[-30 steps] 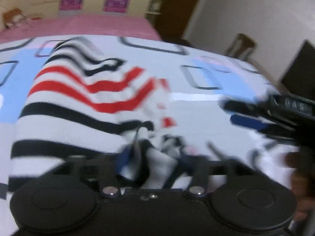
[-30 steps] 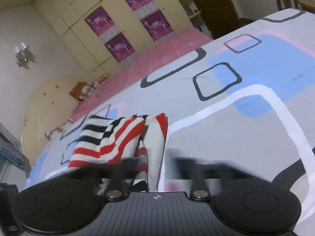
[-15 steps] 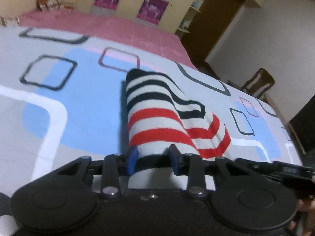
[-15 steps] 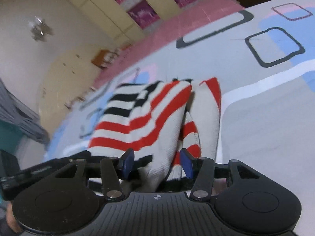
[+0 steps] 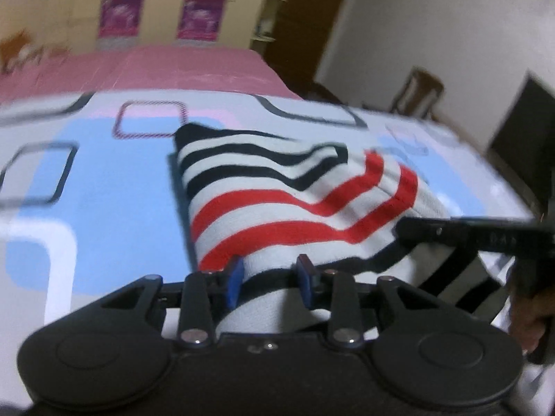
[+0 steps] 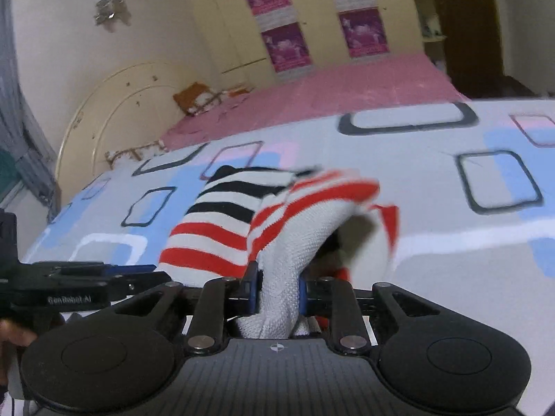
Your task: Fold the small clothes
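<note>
A small garment [image 5: 277, 208] with white, black and red stripes lies folded on the patterned bedsheet [image 5: 104, 190]. My left gripper [image 5: 271, 275] is shut on its near edge, blue pads pressing a white and black fold. The right gripper's black fingers [image 5: 433, 232] reach in from the right over the garment's right side. In the right wrist view the garment [image 6: 215, 232] arches up into my right gripper [image 6: 276, 291], whose jaws are closing with a bunched white fold pinched between the pads. The left gripper's fingers [image 6: 104, 274] show at the left edge.
The sheet [image 6: 451, 260] spreads around the garment, with a pink cover [image 5: 173, 69] beyond it. A wooden chair [image 5: 419, 90] and a dark screen [image 5: 520, 131] stand past the bed's right side. A wardrobe with purple posters [image 6: 288, 45] and a curved headboard [image 6: 114, 111] lie behind.
Both grippers came in on the garment's near edge and their jaws narrowed onto the cloth. The right side of the garment now rises in an arch toward the right gripper.
</note>
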A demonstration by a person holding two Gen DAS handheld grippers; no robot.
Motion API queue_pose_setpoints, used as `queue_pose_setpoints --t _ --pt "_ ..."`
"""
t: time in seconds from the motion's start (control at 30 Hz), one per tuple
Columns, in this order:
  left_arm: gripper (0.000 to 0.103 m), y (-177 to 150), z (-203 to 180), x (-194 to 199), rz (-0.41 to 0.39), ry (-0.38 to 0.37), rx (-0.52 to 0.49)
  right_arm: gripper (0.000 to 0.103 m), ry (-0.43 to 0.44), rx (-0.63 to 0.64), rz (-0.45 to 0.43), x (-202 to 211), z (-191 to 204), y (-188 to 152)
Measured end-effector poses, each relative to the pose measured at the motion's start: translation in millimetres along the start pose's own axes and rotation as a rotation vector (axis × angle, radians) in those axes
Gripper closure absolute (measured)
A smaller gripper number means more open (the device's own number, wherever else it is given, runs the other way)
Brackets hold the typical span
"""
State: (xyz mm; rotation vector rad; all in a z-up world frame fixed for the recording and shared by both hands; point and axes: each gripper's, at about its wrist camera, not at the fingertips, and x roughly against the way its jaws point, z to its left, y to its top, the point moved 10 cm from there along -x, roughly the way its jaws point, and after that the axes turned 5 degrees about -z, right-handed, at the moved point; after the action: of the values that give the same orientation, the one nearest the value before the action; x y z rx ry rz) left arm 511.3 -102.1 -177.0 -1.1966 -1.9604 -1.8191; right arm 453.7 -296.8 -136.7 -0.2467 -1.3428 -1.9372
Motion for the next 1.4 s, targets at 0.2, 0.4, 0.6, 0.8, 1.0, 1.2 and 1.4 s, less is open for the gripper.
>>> queue_pose_setpoints --t 0.2,0.4,0.6,0.8,1.0,1.2,1.4 --pt "0.070 -1 -16 -15 0.050 0.022 -0.145 0.081 -0.050 -0.121 0.064 -11 -32 -28" --pt "0.072 38 13 -4 -0.034 -0.015 -0.074 0.060 -0.148 -0.074 -0.078 17 -37 23" --pt "0.072 49 17 -71 0.031 -0.040 -0.085 0.091 -0.229 0.181 0.044 -59 -16 43" --pt "0.071 37 17 -80 0.047 -0.031 -0.081 0.095 -0.316 0.206 0.121 -65 -43 18" --pt "0.072 31 -7 -3 -0.041 -0.109 -0.143 0.095 -0.143 0.133 0.005 6 -15 33" --pt "0.072 -6 -34 39 -0.066 -0.150 -0.161 0.095 -0.074 0.246 0.007 58 37 -3" --pt "0.075 -44 -23 26 -0.031 -0.071 -0.240 0.095 -0.227 0.284 0.130 35 18 -74"
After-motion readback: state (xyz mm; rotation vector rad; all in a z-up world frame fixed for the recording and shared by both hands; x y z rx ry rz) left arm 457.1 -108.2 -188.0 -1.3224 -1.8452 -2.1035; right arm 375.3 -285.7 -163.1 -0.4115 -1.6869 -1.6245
